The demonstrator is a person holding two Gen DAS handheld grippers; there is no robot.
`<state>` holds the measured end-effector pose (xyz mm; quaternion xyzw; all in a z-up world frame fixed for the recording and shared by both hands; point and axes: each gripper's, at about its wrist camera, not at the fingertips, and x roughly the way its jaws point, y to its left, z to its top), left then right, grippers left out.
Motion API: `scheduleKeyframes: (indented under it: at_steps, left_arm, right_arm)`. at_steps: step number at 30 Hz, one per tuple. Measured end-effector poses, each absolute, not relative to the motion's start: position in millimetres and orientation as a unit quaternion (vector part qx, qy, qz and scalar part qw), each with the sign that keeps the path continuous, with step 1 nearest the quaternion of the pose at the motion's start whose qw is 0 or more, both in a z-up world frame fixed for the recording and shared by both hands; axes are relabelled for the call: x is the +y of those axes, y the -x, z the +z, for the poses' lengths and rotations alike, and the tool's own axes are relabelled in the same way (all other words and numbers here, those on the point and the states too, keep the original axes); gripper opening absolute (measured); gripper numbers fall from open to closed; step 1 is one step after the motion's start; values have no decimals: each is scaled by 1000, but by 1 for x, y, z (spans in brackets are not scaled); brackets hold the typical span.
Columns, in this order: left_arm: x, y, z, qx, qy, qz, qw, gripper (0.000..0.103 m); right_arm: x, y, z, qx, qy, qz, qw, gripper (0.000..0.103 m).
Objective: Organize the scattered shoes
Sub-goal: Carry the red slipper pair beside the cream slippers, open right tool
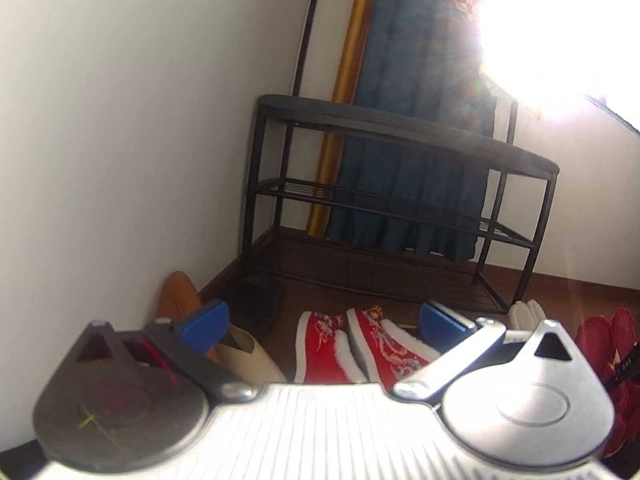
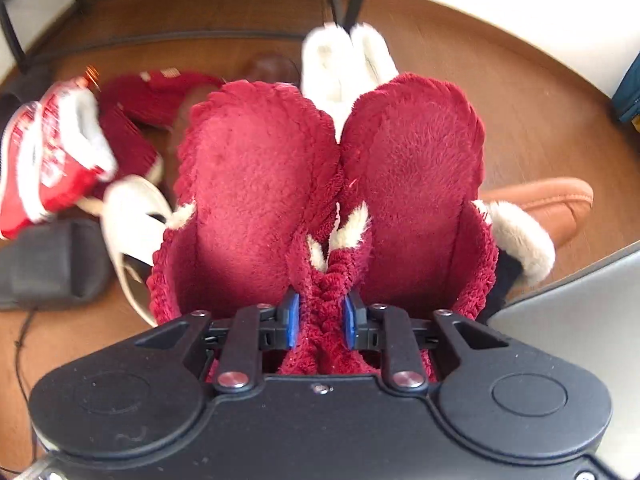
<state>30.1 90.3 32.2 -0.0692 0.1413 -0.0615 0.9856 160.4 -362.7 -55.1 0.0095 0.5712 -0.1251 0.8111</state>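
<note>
My right gripper [image 2: 320, 322] is shut on the touching inner edges of a pair of dark red plush slippers [image 2: 264, 184], held side by side above the floor with their insoles facing the camera. My left gripper [image 1: 324, 322] is open and empty, above a pair of red embroidered shoes [image 1: 352, 344] with white fur trim. A black metal shoe rack [image 1: 400, 200] with bare shelves stands against the wall behind them. The red slippers show at the right edge of the left wrist view [image 1: 608, 344].
On the wooden floor lie white fluffy slippers [image 2: 344, 60], a tan leather shoe [image 2: 556, 204], a grey slipper [image 2: 52, 264], a white sandal [image 2: 132, 212], red embroidered shoes [image 2: 52, 160] and a knitted red slipper [image 2: 152, 96]. Near the rack are an orange shoe [image 1: 178, 296], a black slipper [image 1: 256, 304] and a beige shoe [image 1: 248, 354].
</note>
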Motion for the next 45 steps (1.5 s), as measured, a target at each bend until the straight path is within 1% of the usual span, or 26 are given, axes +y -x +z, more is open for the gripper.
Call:
scheduleKeyframes:
  at_steps: [6, 8, 17, 26, 27, 29, 30, 31, 32, 34, 35, 40, 45]
  left_arm:
    - [83, -48, 25, 152, 43, -53, 986, 103]
    - [79, -59, 20, 159, 37, -48, 985, 103]
    - [58, -86, -4, 180, 23, -59, 982, 103]
    - [43, -86, -5, 169, 6, -73, 983, 103]
    - [44, -87, -5, 170, 9, -72, 983, 103]
    - [45, -86, -4, 170, 12, -72, 983, 103]
    - [45, -84, -3, 169, 13, -72, 983, 103]
    - [45, -83, -2, 167, 14, -73, 983, 103]
    - [46, -81, 0, 166, 16, -74, 983, 103]
    - [46, -75, 6, 161, 20, -79, 984, 103]
    - [46, -73, 9, 159, 23, -81, 984, 103]
    - [41, -50, 31, 136, 22, -98, 986, 103]
    - [35, -30, 53, 118, 14, -108, 987, 103]
  right_arm:
    - [-403, -210, -75, 592, 17, -154, 791, 22]
    - [-409, -226, -93, 598, 12, -158, 786, 22]
    - [-435, -236, -90, 576, -11, -159, 802, 22]
    - [-460, -272, -136, 562, -24, -200, 802, 22]
    - [-457, -269, -137, 557, -27, -202, 805, 24]
    - [-451, -257, -134, 543, -34, -200, 815, 32]
    - [-451, -252, -130, 531, -32, -200, 823, 47]
    - [-448, -245, -122, 518, -18, -203, 831, 82]
    - [-443, -238, -114, 503, -2, -205, 839, 102]
    - [-430, -220, -94, 464, 32, -211, 860, 103]
    - [-426, -210, -80, 448, 31, -210, 868, 103]
    - [-394, -161, -21, 357, -15, -207, 911, 103]
    - [-325, -104, 34, 270, -38, -151, 950, 103]
